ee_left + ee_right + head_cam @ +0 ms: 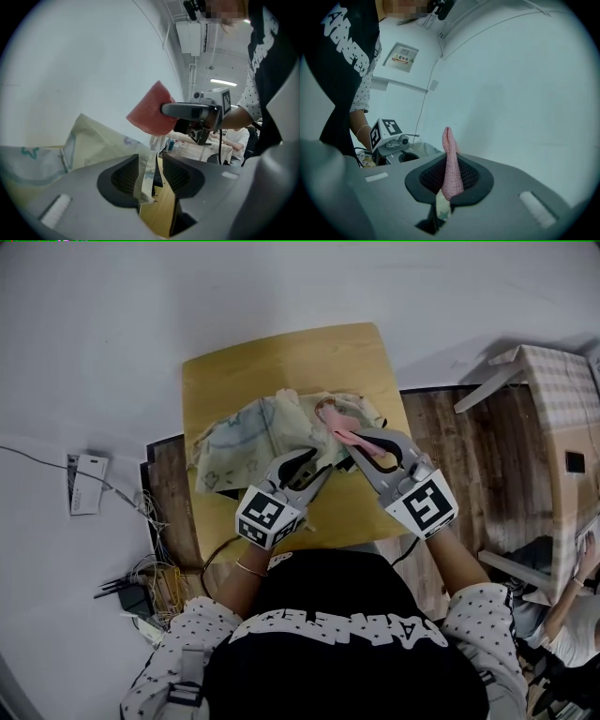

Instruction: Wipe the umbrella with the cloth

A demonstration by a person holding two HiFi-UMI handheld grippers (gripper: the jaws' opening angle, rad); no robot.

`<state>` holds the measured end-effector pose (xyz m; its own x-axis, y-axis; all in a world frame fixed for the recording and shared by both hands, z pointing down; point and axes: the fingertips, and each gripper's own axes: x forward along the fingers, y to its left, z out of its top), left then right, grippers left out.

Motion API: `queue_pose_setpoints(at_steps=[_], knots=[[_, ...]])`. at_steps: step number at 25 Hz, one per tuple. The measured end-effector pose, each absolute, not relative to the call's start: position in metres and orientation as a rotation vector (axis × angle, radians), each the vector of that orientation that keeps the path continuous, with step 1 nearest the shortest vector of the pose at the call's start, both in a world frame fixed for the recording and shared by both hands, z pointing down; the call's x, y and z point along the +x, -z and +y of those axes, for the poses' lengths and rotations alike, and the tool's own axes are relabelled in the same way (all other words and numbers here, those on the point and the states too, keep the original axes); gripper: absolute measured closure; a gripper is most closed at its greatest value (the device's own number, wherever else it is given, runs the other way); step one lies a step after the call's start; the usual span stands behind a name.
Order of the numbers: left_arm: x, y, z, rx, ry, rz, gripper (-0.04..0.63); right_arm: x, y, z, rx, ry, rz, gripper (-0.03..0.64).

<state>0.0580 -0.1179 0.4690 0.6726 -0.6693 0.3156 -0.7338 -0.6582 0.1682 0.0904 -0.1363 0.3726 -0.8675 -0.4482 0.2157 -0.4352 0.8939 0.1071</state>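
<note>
Pink knitted cloth [451,164] stands pinched upright between the closed jaws of the right hand-held gripper [364,443], a firm hold that suits rubbing. At the lower centre of the head view, the left hand-held gripper [315,468] has its jaws apart. A hem of the umbrella [248,432] hangs loose in the gap, lying against one pad but not pressed, so it is not pinning the fabric taut; I judge a regrip is likely.

The umbrella lies crumpled, pale and printed, mid-frame on the wooden worktop [281,357], with the cloth lifted just above it. Its shaft, ribs and handle cannot be made out under the folds. The person's body cuts off the worktop's near edge.
</note>
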Motion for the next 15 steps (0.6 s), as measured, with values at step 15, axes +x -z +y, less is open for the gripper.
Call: queue_pose_setpoints(at_steps=[15], knots=[[0.018, -0.454, -0.094, 2.639, -0.283, -1.096, 0.419, -0.024, -0.274, -0.125, 0.435, 0.244, -3.028, 0.584]])
